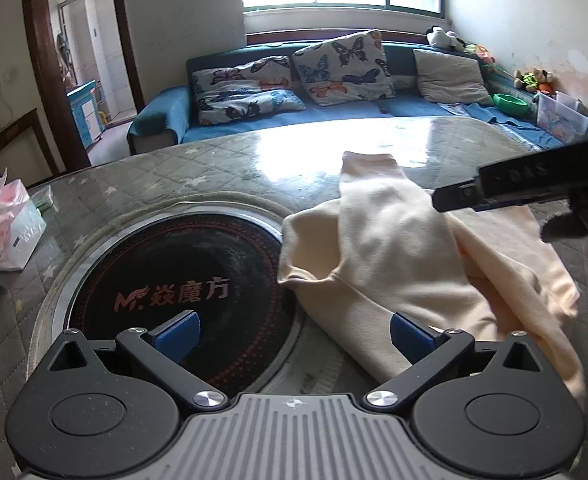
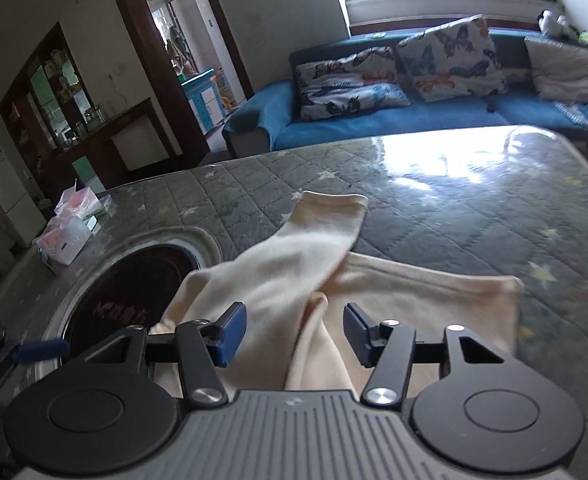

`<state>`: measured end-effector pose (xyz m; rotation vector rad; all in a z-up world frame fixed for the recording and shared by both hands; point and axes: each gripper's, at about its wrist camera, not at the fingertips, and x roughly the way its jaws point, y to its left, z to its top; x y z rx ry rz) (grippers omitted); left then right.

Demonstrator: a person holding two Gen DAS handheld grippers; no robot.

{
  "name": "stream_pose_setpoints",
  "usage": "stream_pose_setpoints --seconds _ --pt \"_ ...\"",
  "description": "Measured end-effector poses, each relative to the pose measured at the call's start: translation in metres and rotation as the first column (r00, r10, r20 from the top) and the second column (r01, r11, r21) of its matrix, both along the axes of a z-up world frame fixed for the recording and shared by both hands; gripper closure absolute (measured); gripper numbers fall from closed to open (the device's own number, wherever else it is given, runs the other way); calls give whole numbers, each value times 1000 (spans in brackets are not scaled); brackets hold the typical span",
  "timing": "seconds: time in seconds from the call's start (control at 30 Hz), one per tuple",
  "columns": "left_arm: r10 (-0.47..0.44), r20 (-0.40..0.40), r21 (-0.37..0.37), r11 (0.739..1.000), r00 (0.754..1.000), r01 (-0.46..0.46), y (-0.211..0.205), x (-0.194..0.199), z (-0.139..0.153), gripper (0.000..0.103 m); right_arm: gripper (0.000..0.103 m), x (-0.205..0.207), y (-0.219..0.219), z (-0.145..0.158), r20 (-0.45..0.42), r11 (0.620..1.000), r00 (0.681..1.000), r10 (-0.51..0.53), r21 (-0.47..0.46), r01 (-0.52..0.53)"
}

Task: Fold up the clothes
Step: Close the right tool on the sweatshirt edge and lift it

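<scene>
A cream garment (image 1: 406,264) lies rumpled on the quilted grey table cover (image 1: 173,172), with one sleeve stretched toward the far side. My left gripper (image 1: 294,336) is open, low over the table at the garment's left edge, holding nothing. My right gripper (image 2: 294,332) is open above the garment (image 2: 285,276), with cloth lying below and between its blue pads (image 2: 231,332). The right gripper (image 1: 534,184) also shows in the left wrist view, reaching in from the right over the garment.
A round black cooktop (image 1: 181,280) with red lettering is set into the table left of the garment. A tissue box (image 1: 5,236) stands at the table's left edge. A blue sofa (image 1: 334,112) with butterfly cushions runs behind the table.
</scene>
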<state>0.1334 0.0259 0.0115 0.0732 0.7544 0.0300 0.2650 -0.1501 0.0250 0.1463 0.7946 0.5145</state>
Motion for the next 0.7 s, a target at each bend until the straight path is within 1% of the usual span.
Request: stream_pose_setpoints --seconds 0.13,0.17,0.23,0.27,0.33,0.37,0.4,0.43,0.47,0.6,0.7 --pt "21 -6 -6 1000 1000 -21 9 3 -2 0 53 30 9 -13 -50 1000 999 -1 -4 0" --pt "26 -7 -9 1000 1000 -26 12 3 -3 0 57 37 11 -17 -58 1000 998 -3 -12 3" --pt "37 -9 -10 999 999 -37 17 4 -3 0 60 48 13 -23 -77 1000 997 -3 -8 3" --pt "42 -10 -10 999 999 -42 20 4 -3 0 64 53 13 -26 -89 1000 996 0 2 0" --pt "55 -12 -13 998 998 -55 24 4 -4 0 68 61 14 -31 -117 999 993 9 33 -5" --pt "64 -12 -14 998 998 -64 27 4 -4 0 76 63 14 -33 -128 999 992 14 49 -8" --pt "71 -11 -14 997 997 -71 30 3 -3 0 79 64 15 -34 -132 998 991 19 60 -11" --pt "78 -9 -15 997 997 -78 32 2 -3 0 88 65 16 -34 -131 998 991 24 66 -15" --pt "85 -8 -15 996 996 -85 35 1 -3 0 95 64 18 -34 -126 997 992 31 72 -22" --pt "122 1 -21 992 992 -122 47 -3 1 0 98 50 30 -17 -70 995 995 74 77 -69" --pt "156 16 -26 988 988 -155 58 -9 6 0 98 30 43 2 -22 983 988 154 107 -151"
